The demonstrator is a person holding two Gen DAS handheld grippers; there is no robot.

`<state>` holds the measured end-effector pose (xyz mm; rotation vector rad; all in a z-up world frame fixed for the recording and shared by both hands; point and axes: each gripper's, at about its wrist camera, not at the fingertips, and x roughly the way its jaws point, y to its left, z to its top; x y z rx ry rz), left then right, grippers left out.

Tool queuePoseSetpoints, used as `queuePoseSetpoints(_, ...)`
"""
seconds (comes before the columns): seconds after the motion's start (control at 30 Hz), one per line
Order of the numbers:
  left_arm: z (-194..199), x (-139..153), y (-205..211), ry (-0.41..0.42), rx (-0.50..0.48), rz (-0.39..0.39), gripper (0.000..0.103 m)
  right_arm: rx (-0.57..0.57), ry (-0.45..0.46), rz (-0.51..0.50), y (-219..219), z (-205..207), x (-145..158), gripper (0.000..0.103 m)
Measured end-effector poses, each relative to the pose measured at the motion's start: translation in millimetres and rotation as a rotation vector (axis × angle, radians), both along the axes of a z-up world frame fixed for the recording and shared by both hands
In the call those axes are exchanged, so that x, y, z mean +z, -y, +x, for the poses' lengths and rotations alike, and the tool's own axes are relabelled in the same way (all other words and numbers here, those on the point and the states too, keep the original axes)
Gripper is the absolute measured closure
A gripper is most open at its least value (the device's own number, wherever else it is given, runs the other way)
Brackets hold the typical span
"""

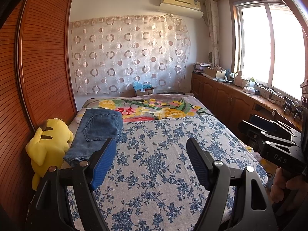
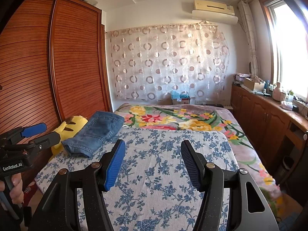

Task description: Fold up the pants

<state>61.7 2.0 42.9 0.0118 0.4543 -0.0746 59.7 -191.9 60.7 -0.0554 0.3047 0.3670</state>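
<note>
- We see a bed (image 1: 173,173) spread with a blue-flowered sheet (image 1: 154,144).
- At its far end we find a bright floral blanket (image 1: 154,107).
- Folded jeans (image 1: 96,130) lie on the sheet's left edge.
- A yellow plush (image 1: 48,142) sits just beside them, against the wardrobe (image 1: 38,57).

Home bedroom: bed (image 2: 173,173) under floral covers, slatted wooden wardrobe (image 2: 57,67), curtain (image 2: 169,61), wall air conditioner (image 2: 213,6), window (image 1: 269,44) over cluttered cabinets (image 1: 231,98).
</note>
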Motion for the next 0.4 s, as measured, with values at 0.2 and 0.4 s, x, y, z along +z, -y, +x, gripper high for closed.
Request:
queuePoseSetpoints(0.2, -0.2, -0.3, -0.3, 0.001, -0.001, 0.001, 0.027, -0.004, 0.000, 0.001, -0.9, 0.5, 0.5, 0.041)
queuePoseSetpoints(0.4, -0.2, -1.0, -0.6, 0.001, 0.000, 0.000, 0.027, -0.004, -0.004, 0.005, -3.2, -1.9, -1.0, 0.041)
